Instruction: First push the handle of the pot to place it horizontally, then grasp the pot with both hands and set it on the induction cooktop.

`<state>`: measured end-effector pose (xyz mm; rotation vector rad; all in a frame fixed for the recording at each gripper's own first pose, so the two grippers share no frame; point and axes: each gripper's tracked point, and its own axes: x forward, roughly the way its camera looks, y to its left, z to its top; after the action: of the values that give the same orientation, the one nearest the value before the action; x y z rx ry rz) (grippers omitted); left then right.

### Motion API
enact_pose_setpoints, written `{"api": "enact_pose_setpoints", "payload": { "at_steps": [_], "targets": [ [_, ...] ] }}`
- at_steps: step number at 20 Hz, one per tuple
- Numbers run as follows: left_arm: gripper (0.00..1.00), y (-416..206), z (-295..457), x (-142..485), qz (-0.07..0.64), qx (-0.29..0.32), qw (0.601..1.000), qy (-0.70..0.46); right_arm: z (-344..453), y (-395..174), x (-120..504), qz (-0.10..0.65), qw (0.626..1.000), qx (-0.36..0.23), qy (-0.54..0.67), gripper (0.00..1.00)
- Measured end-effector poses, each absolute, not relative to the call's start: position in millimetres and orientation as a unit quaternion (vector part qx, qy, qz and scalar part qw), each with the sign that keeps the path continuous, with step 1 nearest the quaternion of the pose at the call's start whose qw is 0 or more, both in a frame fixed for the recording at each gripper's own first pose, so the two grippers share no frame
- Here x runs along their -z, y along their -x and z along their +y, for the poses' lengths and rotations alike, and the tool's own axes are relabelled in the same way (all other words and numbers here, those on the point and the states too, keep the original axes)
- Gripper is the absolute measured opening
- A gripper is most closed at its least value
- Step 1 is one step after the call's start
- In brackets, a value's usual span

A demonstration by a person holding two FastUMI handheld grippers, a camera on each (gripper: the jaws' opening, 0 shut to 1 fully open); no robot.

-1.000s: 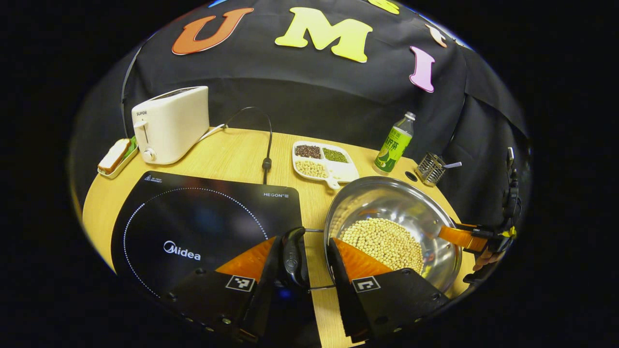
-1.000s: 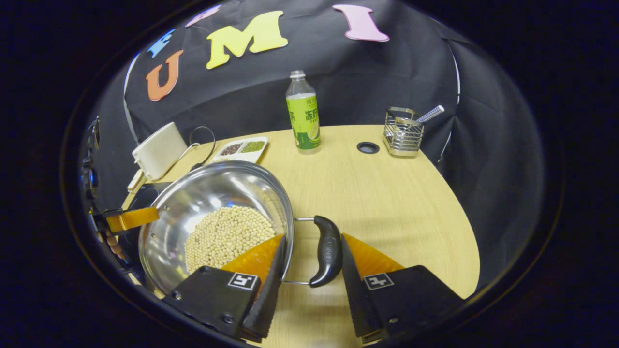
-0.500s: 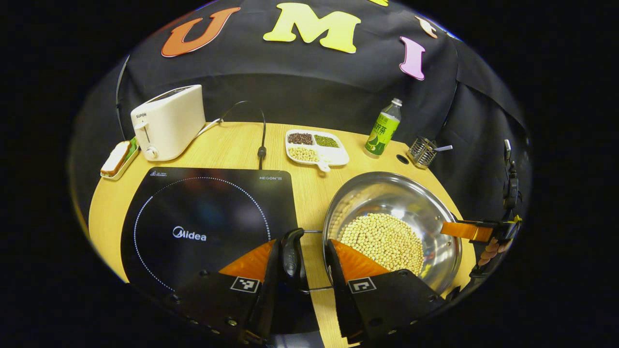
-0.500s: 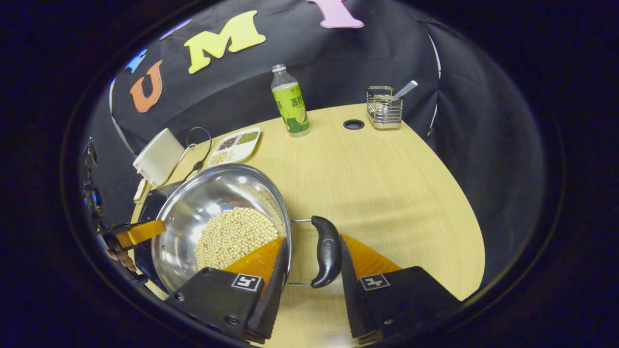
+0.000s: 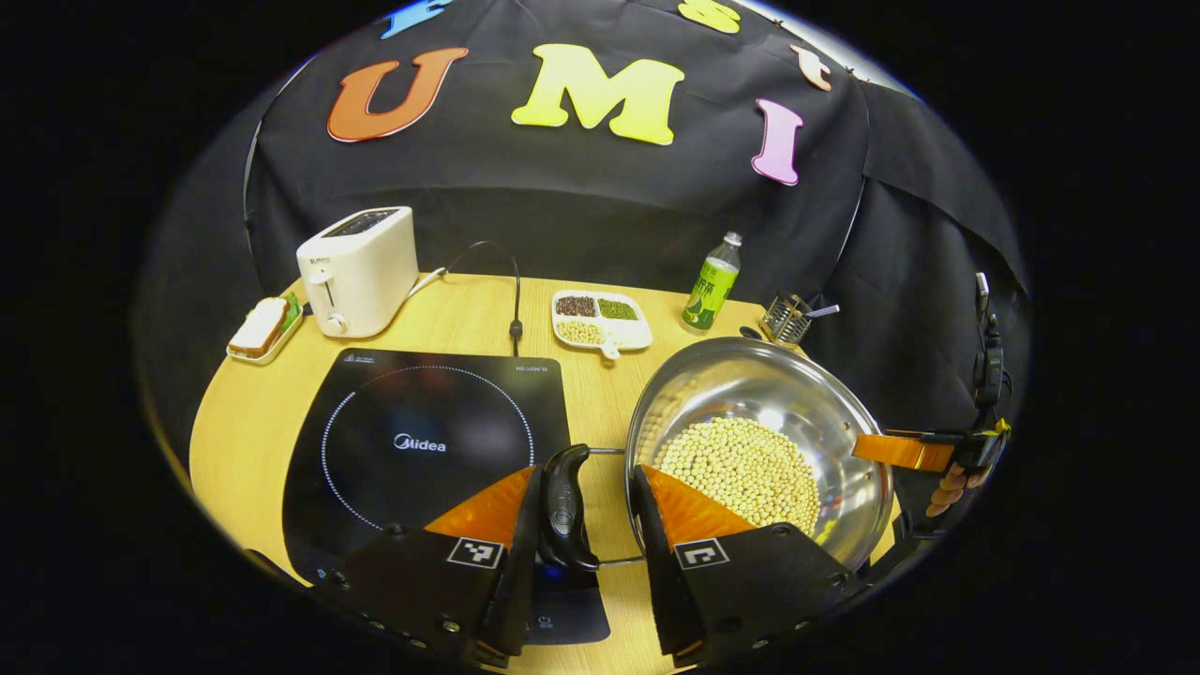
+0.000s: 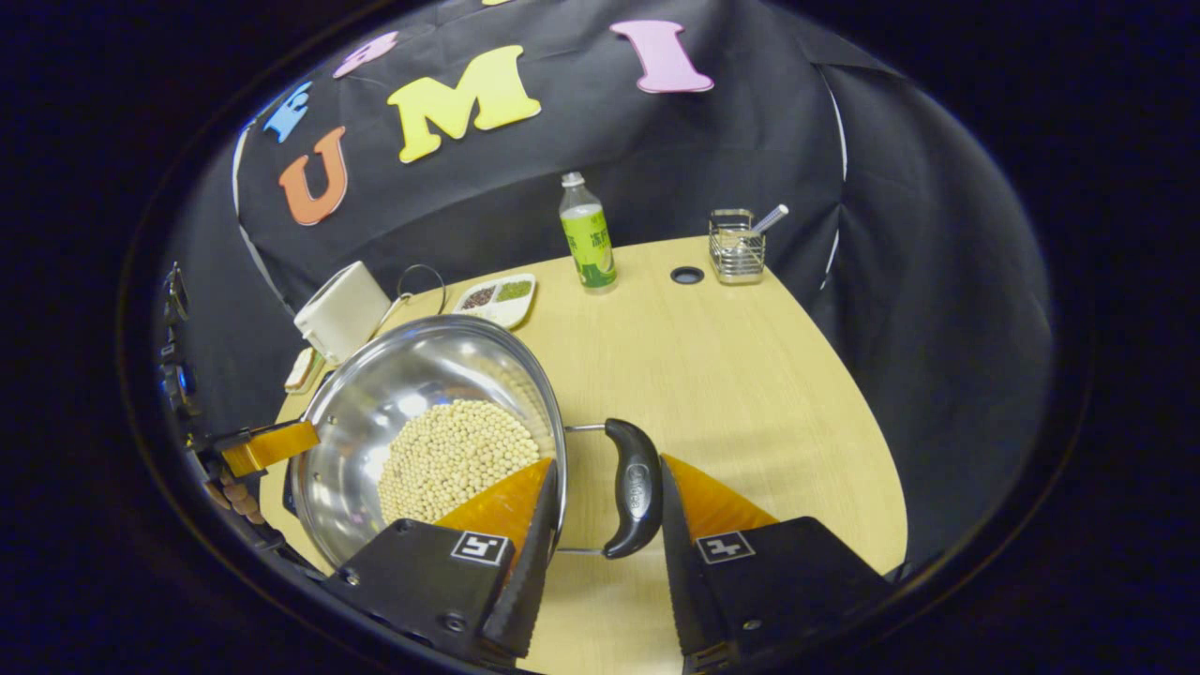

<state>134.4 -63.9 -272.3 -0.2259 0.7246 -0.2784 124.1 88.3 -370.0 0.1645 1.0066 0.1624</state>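
A steel pot (image 5: pixel 750 394) holding soybeans (image 5: pixel 741 469) hangs above the right part of the wooden table (image 5: pixel 244 422), to the right of the black induction cooktop (image 5: pixel 422 441). My left gripper (image 5: pixel 586 473) is shut on the pot's left black handle (image 5: pixel 565 497), with one finger outside the grip and the other inside the rim. In the right gripper view, my right gripper (image 6: pixel 607 461) clamps the opposite handle (image 6: pixel 633 487) of the pot (image 6: pixel 412 375) the same way. Each gripper shows at the pot's far rim in the other's view, the right gripper (image 5: pixel 905 452) and the left gripper (image 6: pixel 272 443).
A white toaster (image 5: pixel 361 272) and a dish with bread (image 5: pixel 262 328) stand at the back left. A power cable (image 5: pixel 514 309), a divided tray of beans (image 5: pixel 600 319), a green bottle (image 5: pixel 710 295) and a wire holder (image 5: pixel 787 319) line the back edge.
Both grippers have risen with the pot between them. The table and cooktop look smaller and farther below. The grip on both handles is unchanged.
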Motion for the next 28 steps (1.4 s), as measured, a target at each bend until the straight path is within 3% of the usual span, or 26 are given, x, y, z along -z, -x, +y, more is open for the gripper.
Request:
{"api": "enact_pose_setpoints", "payload": {
  "at_steps": [14, 28],
  "targets": [
    [0.51, -133.4, 24.9, 199.6, 0.324, 0.1, 0.932, 0.128, 172.9, -147.2, 279.8, 0.45, 0.879, -0.139, -0.074, 0.59],
    [0.51, -158.8, 146.7, 239.5, 0.34, 0.024, 0.929, 0.142, 314.1, -180.0, 322.7, 0.489, 0.845, -0.204, -0.069, 0.59]
  ]
}}
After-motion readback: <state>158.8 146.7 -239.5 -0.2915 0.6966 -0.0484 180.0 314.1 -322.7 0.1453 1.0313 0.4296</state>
